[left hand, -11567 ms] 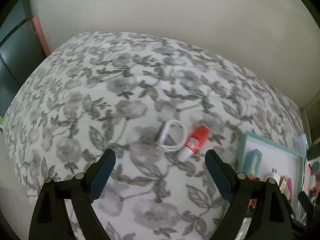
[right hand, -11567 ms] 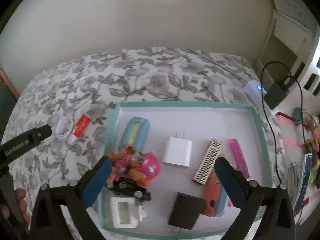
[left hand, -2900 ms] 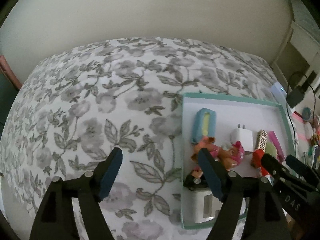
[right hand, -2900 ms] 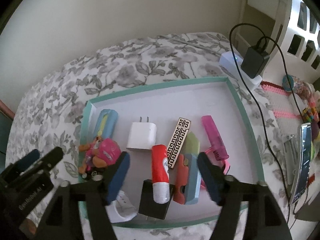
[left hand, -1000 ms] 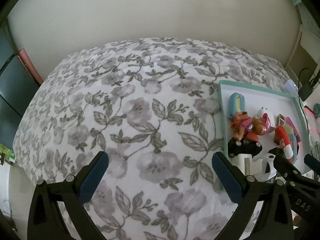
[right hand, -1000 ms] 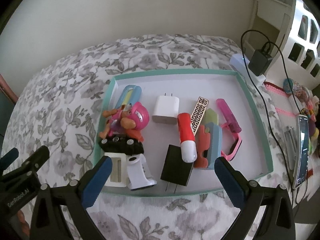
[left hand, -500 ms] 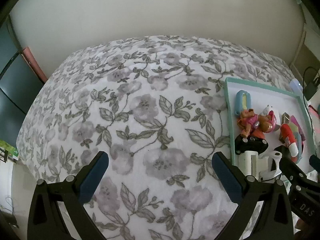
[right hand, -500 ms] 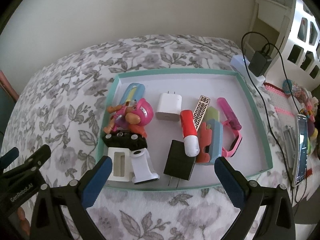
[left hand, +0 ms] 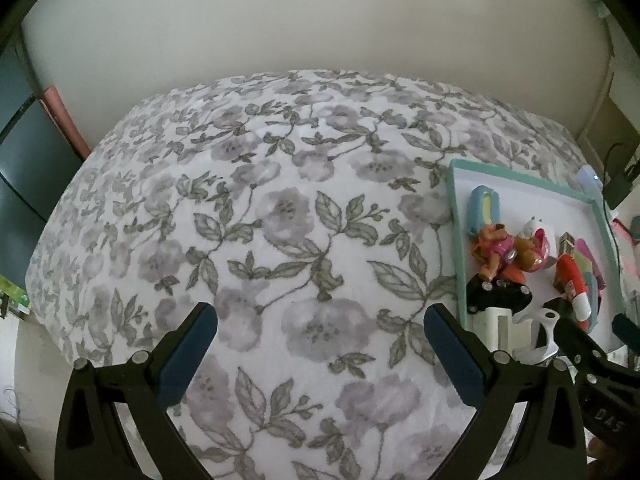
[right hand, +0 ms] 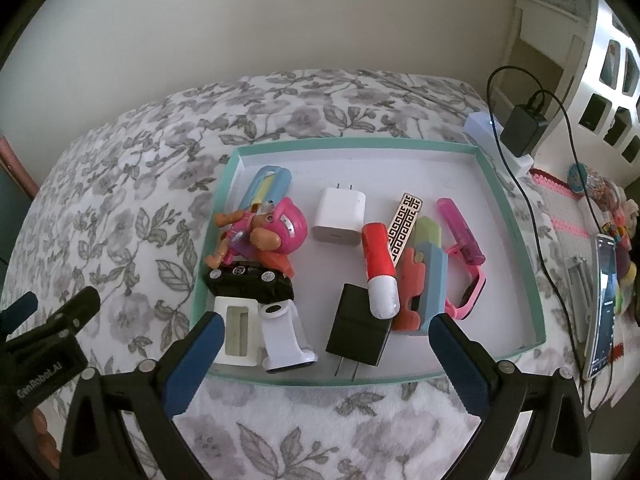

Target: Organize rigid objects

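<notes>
A teal-rimmed tray (right hand: 508, 216) lies on the floral bedspread (left hand: 280, 220). It holds a pink toy figure (right hand: 272, 232), a black toy car (right hand: 248, 280), a white charger (right hand: 340, 216), a red and white tube (right hand: 380, 272), a black charger (right hand: 360, 328), white pieces (right hand: 260, 332), and other small items. My right gripper (right hand: 324, 328) is open and empty, above the tray's near edge. My left gripper (left hand: 320, 316) is open and empty over bare bedspread, left of the tray (left hand: 456, 216).
A power strip with a black adapter (right hand: 520, 128) and cable sits beyond the tray's far right corner. A phone (right hand: 604, 296) and small toys lie to the right. A wall runs behind the bed.
The red and white tube and a white cable piece went from the bedspread into the tray. Both grippers drew back from the tray and opened wide. Little moved in the last half second.
</notes>
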`<act>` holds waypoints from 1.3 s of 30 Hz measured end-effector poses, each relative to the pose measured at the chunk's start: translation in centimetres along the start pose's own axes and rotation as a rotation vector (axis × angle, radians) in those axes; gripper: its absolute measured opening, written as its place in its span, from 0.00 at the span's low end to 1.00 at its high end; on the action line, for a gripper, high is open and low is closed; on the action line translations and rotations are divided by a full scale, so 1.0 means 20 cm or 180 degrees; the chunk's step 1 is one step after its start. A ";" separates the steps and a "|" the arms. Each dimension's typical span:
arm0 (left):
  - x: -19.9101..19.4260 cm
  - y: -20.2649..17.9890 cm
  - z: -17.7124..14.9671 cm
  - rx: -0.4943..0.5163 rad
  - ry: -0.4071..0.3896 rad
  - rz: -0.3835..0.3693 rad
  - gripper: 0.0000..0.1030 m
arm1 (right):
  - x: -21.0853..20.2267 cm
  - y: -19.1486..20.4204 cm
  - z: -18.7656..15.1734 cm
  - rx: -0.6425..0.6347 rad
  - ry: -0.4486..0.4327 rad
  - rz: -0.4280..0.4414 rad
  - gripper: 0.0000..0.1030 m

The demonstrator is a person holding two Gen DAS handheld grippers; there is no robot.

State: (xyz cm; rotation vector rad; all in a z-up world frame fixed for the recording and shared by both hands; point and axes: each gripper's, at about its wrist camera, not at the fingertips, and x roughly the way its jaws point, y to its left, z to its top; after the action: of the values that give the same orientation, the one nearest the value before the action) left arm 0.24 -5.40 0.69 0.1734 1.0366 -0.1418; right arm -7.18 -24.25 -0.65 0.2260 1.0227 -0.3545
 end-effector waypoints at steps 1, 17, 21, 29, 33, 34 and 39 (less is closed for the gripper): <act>0.00 0.00 0.00 -0.0003 -0.0002 -0.0002 1.00 | 0.00 0.00 0.00 0.0006 -0.0001 -0.0002 1.00; 0.00 0.00 0.00 -0.0025 0.0016 -0.0015 1.00 | 0.01 -0.03 0.02 -0.0014 -0.0020 0.0030 1.00; 0.01 0.00 0.00 -0.0037 0.0026 0.0018 1.00 | 0.01 -0.03 0.01 -0.0023 -0.0020 0.0029 1.00; 0.00 -0.02 0.00 0.0000 0.0003 0.0024 1.00 | 0.01 -0.03 0.01 -0.0031 -0.0016 0.0026 1.00; 0.00 -0.02 0.00 -0.0003 -0.0004 0.0011 1.00 | 0.01 -0.02 0.01 -0.0030 -0.0014 0.0024 1.00; 0.00 -0.01 0.00 -0.0003 -0.0006 0.0012 1.00 | 0.01 -0.02 0.01 -0.0029 -0.0014 0.0024 1.00; 0.01 0.00 0.00 -0.0004 0.0016 0.0021 1.00 | 0.02 -0.03 0.01 -0.0052 -0.0002 0.0024 1.00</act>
State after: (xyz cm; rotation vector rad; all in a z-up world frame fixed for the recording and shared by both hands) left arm 0.34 -5.47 0.53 0.1762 1.0409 -0.1349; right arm -7.16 -25.00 -0.86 0.2151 1.0235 -0.3392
